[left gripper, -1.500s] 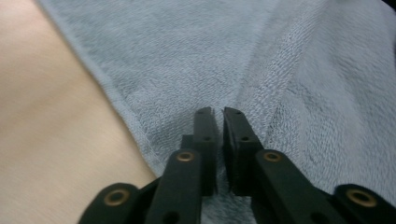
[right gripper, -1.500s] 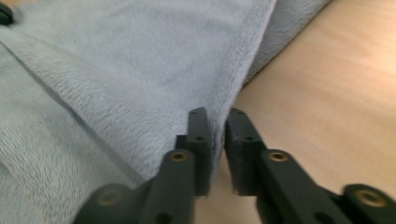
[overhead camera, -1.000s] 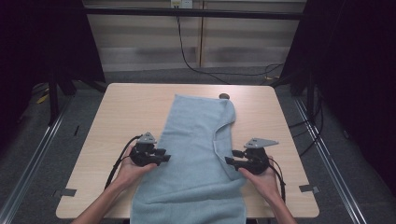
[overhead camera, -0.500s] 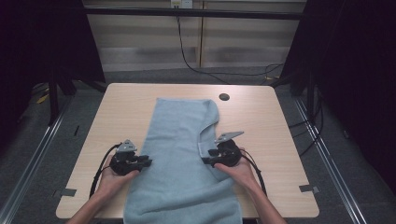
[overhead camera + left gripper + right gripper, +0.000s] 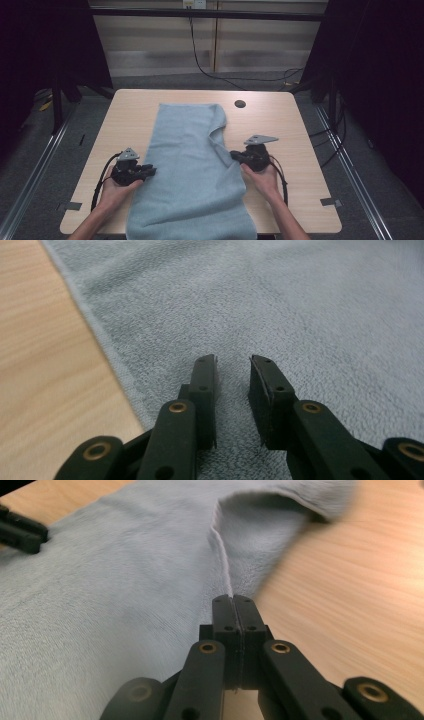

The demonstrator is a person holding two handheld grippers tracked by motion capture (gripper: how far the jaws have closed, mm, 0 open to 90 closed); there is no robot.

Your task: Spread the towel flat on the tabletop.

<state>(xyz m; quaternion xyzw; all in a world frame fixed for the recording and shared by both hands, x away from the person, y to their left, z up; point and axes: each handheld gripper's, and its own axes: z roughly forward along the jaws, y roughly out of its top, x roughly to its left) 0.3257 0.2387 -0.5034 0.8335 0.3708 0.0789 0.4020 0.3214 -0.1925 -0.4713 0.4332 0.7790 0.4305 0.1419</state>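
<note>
Both grippers apart, right gripper point(image 5: 235, 157) jaws just closed, towel point(image 5: 190, 165) shifted

The towel point(image 5: 190, 170) is plain pale blue-grey, with no pattern. The table point(image 5: 295, 130) is light wood with a fine grain. Both grippers are black with brass-coloured rivets.
</note>
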